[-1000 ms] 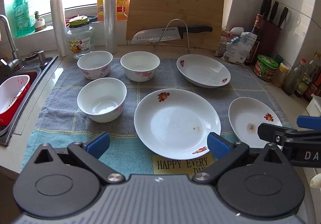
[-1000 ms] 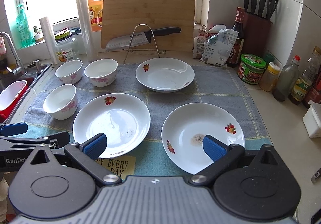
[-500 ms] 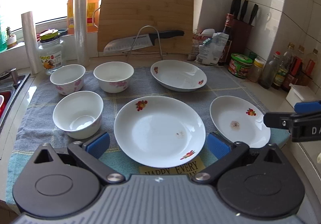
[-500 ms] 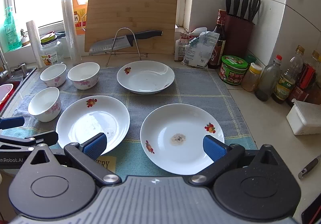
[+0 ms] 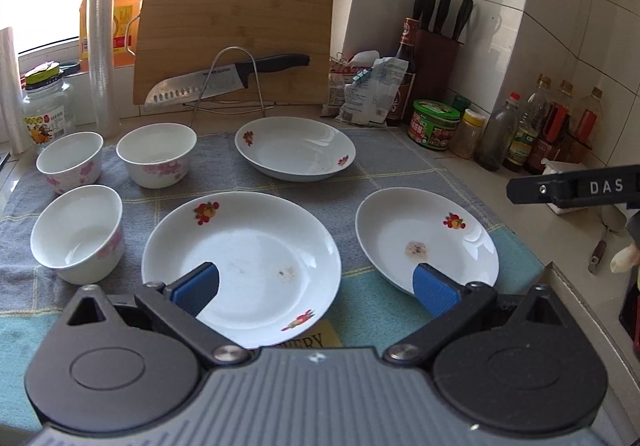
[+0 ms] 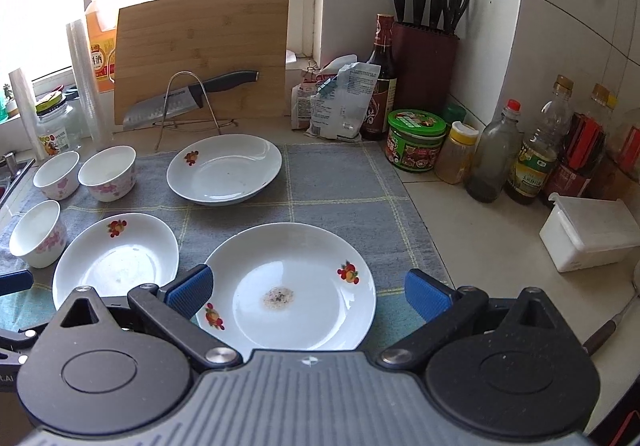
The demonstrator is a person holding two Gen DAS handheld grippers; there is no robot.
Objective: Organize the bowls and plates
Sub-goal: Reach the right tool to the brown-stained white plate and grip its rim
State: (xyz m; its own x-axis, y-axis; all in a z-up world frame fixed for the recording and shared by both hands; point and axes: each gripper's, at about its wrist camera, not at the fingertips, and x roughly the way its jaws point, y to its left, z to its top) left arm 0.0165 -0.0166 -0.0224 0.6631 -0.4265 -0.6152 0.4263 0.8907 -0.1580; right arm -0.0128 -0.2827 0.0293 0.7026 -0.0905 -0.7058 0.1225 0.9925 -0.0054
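Observation:
Three white plates with fruit prints lie on a grey-blue cloth [image 5: 400,166]: a near-middle plate [image 5: 248,262], a near-right plate [image 5: 424,242] with a brown stain, and a far plate [image 5: 296,148]. Three white bowls with pink flowers stand at the left: [image 5: 78,232], [image 5: 70,160], [image 5: 157,154]. My left gripper [image 5: 316,288] hangs open over the near-middle plate, holding nothing. In the right wrist view my right gripper [image 6: 308,292] is open above the stained plate [image 6: 290,286], beside the other near plate [image 6: 116,262] and far plate [image 6: 224,174].
A cutting board [image 5: 236,34], a knife on a wire stand [image 5: 224,80], a jar [image 5: 42,114] and film rolls [image 5: 102,50] line the back. Jars, bottles [image 6: 492,162], a knife block [image 6: 424,62] and a white box [image 6: 588,234] crowd the right counter.
Both grippers have swung to the right and come lower; the sink has left the views, and the plates appear larger and nearer. Both stay open. No dish has moved.

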